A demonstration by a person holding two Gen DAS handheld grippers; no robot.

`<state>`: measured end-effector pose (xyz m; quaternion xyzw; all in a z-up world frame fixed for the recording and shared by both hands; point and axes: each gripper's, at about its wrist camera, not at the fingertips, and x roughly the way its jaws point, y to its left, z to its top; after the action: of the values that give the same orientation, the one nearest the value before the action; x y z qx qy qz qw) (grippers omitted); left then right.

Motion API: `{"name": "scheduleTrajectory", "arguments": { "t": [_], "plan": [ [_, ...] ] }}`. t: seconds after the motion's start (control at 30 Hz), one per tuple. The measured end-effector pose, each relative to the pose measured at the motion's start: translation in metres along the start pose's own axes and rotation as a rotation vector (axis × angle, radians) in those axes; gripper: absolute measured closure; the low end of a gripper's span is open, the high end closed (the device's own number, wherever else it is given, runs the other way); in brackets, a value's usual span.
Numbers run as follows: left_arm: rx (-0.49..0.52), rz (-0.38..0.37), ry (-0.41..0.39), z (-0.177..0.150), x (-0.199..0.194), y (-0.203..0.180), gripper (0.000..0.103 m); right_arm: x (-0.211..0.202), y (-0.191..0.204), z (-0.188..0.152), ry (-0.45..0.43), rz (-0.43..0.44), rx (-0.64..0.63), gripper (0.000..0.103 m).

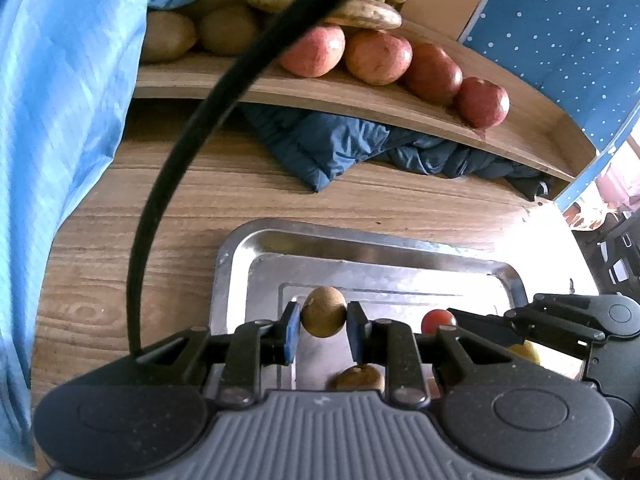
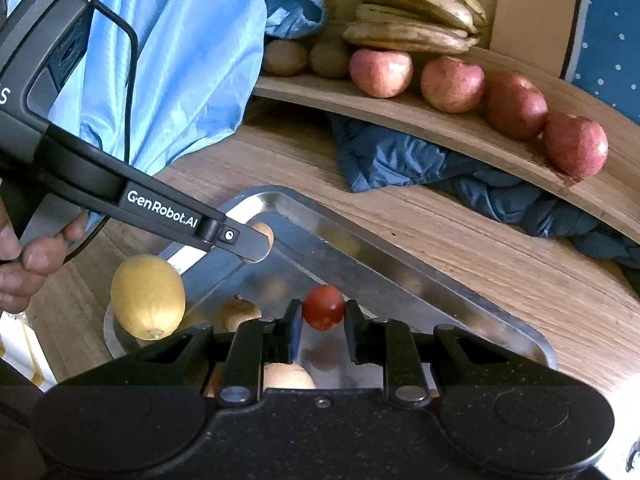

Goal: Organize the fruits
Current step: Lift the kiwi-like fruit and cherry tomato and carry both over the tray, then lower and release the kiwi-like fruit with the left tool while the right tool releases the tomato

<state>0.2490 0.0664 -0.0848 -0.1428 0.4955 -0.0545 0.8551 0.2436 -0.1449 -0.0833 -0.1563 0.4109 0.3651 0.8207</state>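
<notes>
My left gripper (image 1: 323, 320) is shut on a small brown fruit (image 1: 323, 312) above the steel tray (image 1: 240, 256). It also shows in the right wrist view (image 2: 256, 244), with the brown fruit (image 2: 265, 233) between its fingers. My right gripper (image 2: 323, 314) is shut on a small red tomato (image 2: 323, 306) over the tray (image 2: 400, 276); the tomato also shows in the left wrist view (image 1: 438, 320). A yellow lemon (image 2: 148, 296) and another brown fruit (image 2: 239, 313) lie in the tray. On the wooden shelf (image 2: 440, 128) sit several red apples (image 2: 452, 84), bananas (image 2: 416, 20) and kiwis (image 2: 285, 58).
A dark blue cloth (image 2: 460, 176) is bunched under the shelf on the wooden table (image 2: 480, 264). A light blue garment (image 2: 180, 60) hangs at the left. A black cable (image 1: 180, 160) crosses the left wrist view. Another pale fruit (image 2: 289, 376) lies under my right gripper.
</notes>
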Motion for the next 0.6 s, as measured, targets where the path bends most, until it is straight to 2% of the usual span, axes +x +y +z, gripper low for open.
{"name": "scheduleTrajectory", "arguments": {
  "t": [0.6],
  "plan": [
    [-0.034, 0.058, 0.015, 0.002, 0.001, 0.013, 0.076, 0.024, 0.007, 0.014, 0.020, 0.057, -0.038, 0.080]
  ]
}}
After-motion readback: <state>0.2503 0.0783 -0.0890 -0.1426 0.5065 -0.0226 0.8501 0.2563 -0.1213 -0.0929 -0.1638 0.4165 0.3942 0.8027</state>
